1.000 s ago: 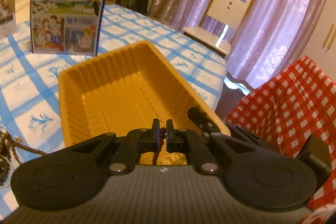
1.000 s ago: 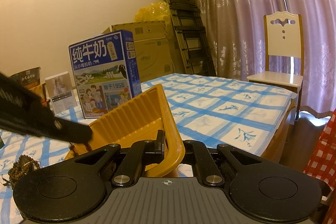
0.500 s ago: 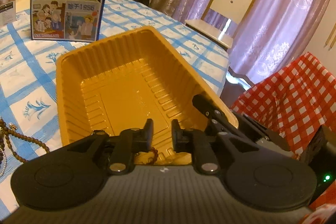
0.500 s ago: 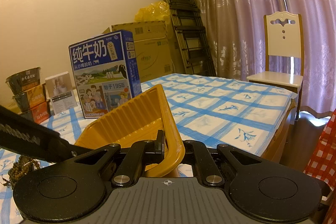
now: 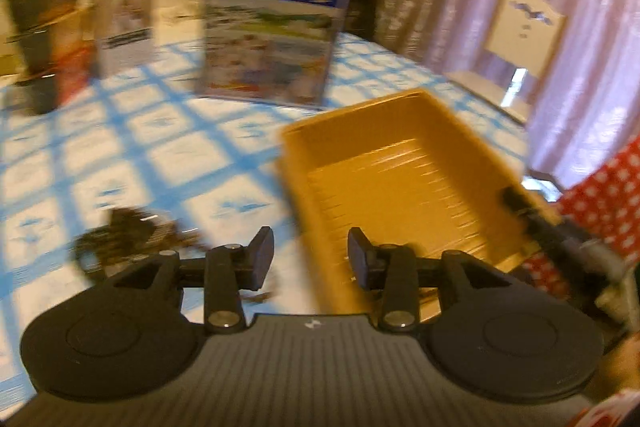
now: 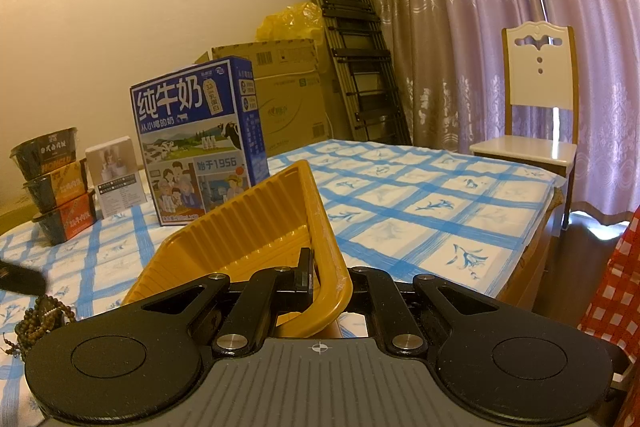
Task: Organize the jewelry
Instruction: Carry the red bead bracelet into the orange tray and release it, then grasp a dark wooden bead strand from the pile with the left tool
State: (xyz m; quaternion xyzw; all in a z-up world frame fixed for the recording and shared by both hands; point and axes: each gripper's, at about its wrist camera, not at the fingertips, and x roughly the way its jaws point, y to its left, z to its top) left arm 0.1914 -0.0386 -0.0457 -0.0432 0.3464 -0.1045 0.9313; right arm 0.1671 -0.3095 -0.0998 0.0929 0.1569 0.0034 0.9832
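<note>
Blue-checked cloth covered the worktop (image 6: 420, 195). On it the yellow tray (image 6: 256, 227) sat tilted, its near rim pinched by the right tongs (image 6: 326, 277). Left tongs (image 5: 310, 259) gaped wide, holding nothing. Brown bead strands (image 6: 38, 319) lay just left of the tray.

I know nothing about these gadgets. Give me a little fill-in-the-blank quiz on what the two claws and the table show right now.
1. The right claw is clamped on the rim of the ____ tray.
2. The left claw has its fingers ____, holding nothing.
3. The dark beads lie on the blue-checked tablecloth, ____ the tray.
4. The tall blue box behind the tray is a carton of ____.

Missing words: yellow; open; outside; milk
</note>
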